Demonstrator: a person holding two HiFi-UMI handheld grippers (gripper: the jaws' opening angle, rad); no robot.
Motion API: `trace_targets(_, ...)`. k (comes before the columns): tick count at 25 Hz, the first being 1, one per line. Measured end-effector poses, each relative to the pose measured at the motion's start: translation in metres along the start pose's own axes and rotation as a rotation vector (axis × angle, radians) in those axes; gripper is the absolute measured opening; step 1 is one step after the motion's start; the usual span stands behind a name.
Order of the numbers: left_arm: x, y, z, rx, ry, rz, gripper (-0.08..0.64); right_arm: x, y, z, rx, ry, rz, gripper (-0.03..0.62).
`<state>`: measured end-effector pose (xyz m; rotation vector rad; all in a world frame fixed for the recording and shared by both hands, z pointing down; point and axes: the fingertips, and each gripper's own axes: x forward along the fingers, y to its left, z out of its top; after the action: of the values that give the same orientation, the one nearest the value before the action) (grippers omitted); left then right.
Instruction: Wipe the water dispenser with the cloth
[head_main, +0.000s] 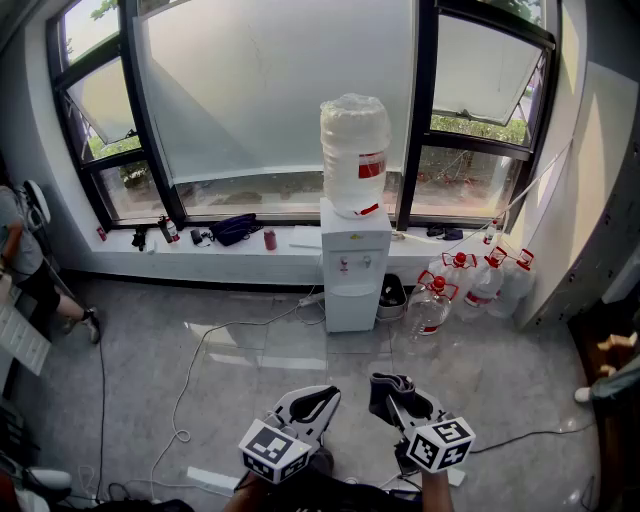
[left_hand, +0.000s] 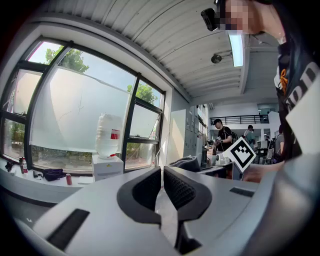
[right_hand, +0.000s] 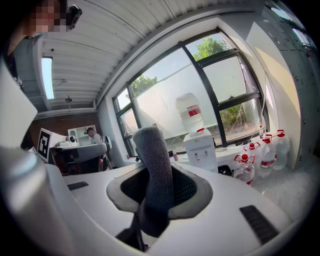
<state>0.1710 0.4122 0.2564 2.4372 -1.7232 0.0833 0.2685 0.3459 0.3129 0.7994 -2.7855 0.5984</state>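
"While the water dispenser (head_main: 354, 262) stands on the floor (head_main: 140, 350) against the window sill (head_main: 200, 262), where is the cloth?"

"Well in front of the dispenser, low in the head view. The right hand-held gripper (head_main: 398, 398) has its jaws clamped on the cloth (right_hand: 151, 150), a dark grey roll that sticks up from between them."

"And the other one?"

"The left hand-held gripper (head_main: 322, 398) is just beside the right one, equally far from the dispenser. Its jaws are drawn together with only a thin slit between the pads, and nothing sits in them."

"Is anything touching the dispenser?"

"Only the big clear bottle (head_main: 355, 155) with a red label, upended on top of it. Neither hand-held gripper is near it."

"What lies around it?"

"Right of the dispenser, a cluster of clear water jugs (head_main: 470, 285) with red caps stands on the floor. Left of the dispenser, on the sill, sit a small red can (head_main: 269, 238) and a dark pouch (head_main: 235, 228). A white cable (head_main: 195, 365) trails across the floor from the dispenser's foot."
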Motion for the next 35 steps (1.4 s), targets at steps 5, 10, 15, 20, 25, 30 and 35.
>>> trace_targets(5, 0.002, 0.006, -0.004, -0.002, 0.008, 0.000, 0.029, 0.005, -0.001, 0.001, -0.003, -0.002, 0.000, 0.109)
trace_targets(10, 0.009, 0.016, -0.006, -0.004, 0.016, -0.004, 0.029, 0.017, -0.006, 0.004, 0.015, -0.011, 0.002, 0.109)
trace_targets(15, 0.020, 0.037, -0.008, -0.013, 0.026, -0.007, 0.029, 0.039, -0.008, 0.004, 0.015, 0.006, 0.009, 0.110)
trace_targets(20, 0.034, 0.071, -0.008, -0.021, 0.043, -0.018, 0.029, 0.072, -0.010, 0.011, 0.027, 0.016, 0.008, 0.110)
trace_targets(25, 0.054, 0.113, 0.001, -0.025, 0.054, -0.037, 0.029, 0.114, -0.013, 0.024, 0.038, 0.033, -0.002, 0.110)
trace_targets(30, 0.069, 0.158, 0.012, -0.019, 0.040, -0.054, 0.029, 0.154, -0.015, 0.041, 0.038, 0.027, -0.021, 0.110)
trace_targets(35, 0.080, 0.197, 0.012, -0.018, 0.040, -0.078, 0.029, 0.188, -0.017, 0.049, 0.037, 0.033, -0.049, 0.110)
